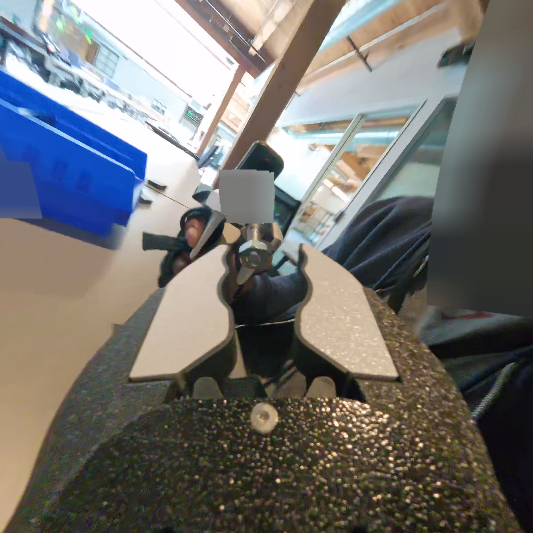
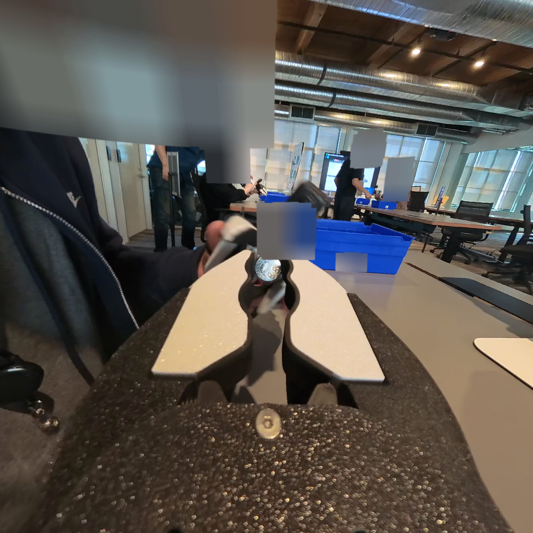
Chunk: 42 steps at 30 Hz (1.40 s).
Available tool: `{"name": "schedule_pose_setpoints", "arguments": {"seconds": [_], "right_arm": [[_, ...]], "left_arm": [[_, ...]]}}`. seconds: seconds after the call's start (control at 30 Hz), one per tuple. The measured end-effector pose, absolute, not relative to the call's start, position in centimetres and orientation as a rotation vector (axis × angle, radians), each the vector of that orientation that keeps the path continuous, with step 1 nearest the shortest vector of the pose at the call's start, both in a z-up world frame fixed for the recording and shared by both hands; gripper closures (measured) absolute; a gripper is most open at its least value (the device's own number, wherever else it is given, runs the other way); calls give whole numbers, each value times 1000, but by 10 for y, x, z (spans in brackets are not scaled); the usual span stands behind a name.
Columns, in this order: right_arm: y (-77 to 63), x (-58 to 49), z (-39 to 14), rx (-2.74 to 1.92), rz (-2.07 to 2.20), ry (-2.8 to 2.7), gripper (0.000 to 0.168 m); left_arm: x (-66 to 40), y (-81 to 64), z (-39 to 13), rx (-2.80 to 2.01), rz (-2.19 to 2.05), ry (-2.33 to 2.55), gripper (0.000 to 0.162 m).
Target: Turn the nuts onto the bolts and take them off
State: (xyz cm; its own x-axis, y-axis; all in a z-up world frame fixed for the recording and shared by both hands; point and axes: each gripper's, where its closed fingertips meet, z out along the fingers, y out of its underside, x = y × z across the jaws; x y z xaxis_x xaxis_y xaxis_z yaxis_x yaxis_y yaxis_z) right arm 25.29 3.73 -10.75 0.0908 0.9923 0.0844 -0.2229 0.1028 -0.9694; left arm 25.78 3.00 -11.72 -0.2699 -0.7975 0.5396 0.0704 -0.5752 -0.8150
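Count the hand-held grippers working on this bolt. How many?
2. The left hand-held gripper is open, facing the nut; the right hand-held gripper, opposite it, is shut on the bolt. Far, blurry tables may hide more.

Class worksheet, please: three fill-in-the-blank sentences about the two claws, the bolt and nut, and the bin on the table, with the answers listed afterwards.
1. The right claw is ___ on the bolt.
2. The left claw is ___, with the nut seen in the gap between its fingertips.
3. The bin standing on the table is ___ in colour.

Missing words: shut; open; blue.
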Motion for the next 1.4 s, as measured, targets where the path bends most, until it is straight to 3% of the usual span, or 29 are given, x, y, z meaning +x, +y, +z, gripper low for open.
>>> {"name": "schedule_pose_setpoints", "arguments": {"seconds": [0.07, 0.13, 0.33, 0.53, 0.77, 0.97, 1.2, 1.4], "right_arm": [[38, 255, -106, -1006, 1200, -1008, 151], [40, 257, -105, -1009, 1225, -989, 151], [42, 263, -101, -1001, 1334, -934, 152], [42, 264, -100, -994, 1391, -917, 152], [36, 255, -103, -992, 1405, -982, 151], [40, 256, -103, -1004, 1350, -970, 151], [50, 259, -110, -1060, 1176, -967, 151], [48, 259, -112, -1060, 1126, -991, 151]], "left_arm": [[257, 36, -115, -1308, -1662, 989, 103], [254, 44, -108, -1156, -1353, 1030, 99], [253, 43, -107, -845, -818, 1140, 117], [259, 44, -114, -819, -710, 1167, 121], [259, 39, -118, -789, -650, 1197, 143], [261, 41, -119, -1006, -956, 1182, 143], [263, 47, -125, -1470, -1940, 870, 143], [262, 45, -127, -1453, -2066, 841, 143]]}}
